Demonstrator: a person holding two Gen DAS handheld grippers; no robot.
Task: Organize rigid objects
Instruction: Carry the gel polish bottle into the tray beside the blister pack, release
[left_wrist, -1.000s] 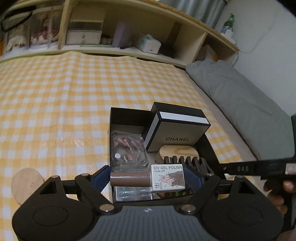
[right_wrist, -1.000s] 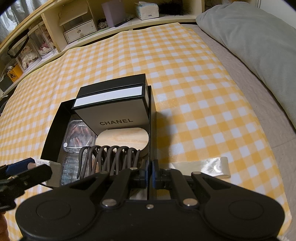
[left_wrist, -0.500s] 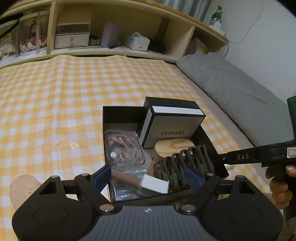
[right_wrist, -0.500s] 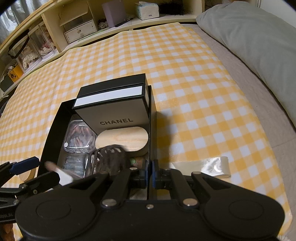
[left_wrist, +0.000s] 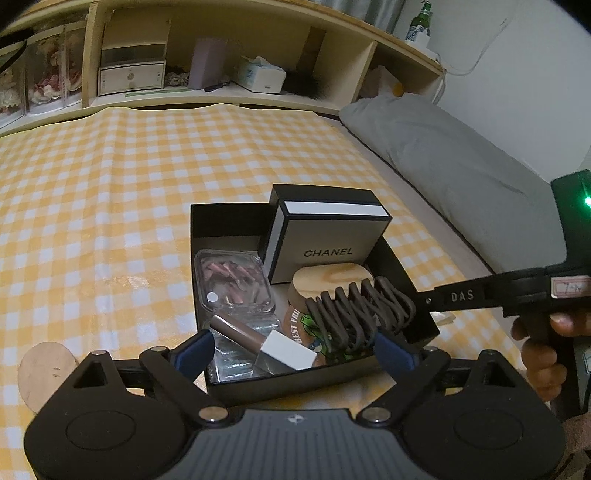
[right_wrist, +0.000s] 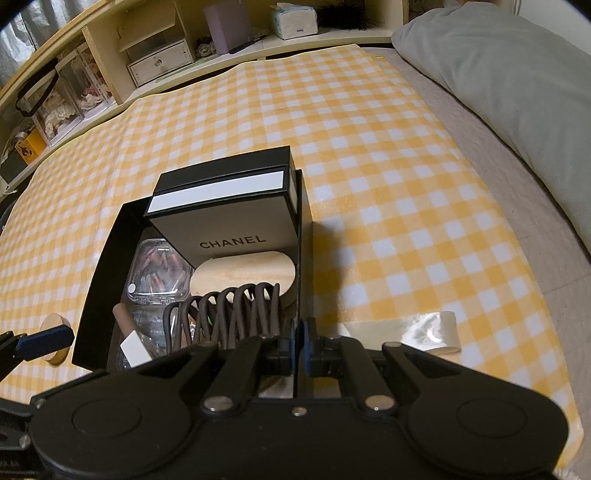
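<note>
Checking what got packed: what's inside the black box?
Inside the black box: Chanel box, clear nail case, polish bottle, brown hair claw atop a wood-lidded jar. The floor beneath is hidden.

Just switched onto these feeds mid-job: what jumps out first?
The open black box on the yellow checked cloth, packed with a CHANEL carton at the back, a brown hair claw and a gel polish bottle in front. The left gripper hangs open above the bottle; the right gripper is shut on the box's right wall.
</note>
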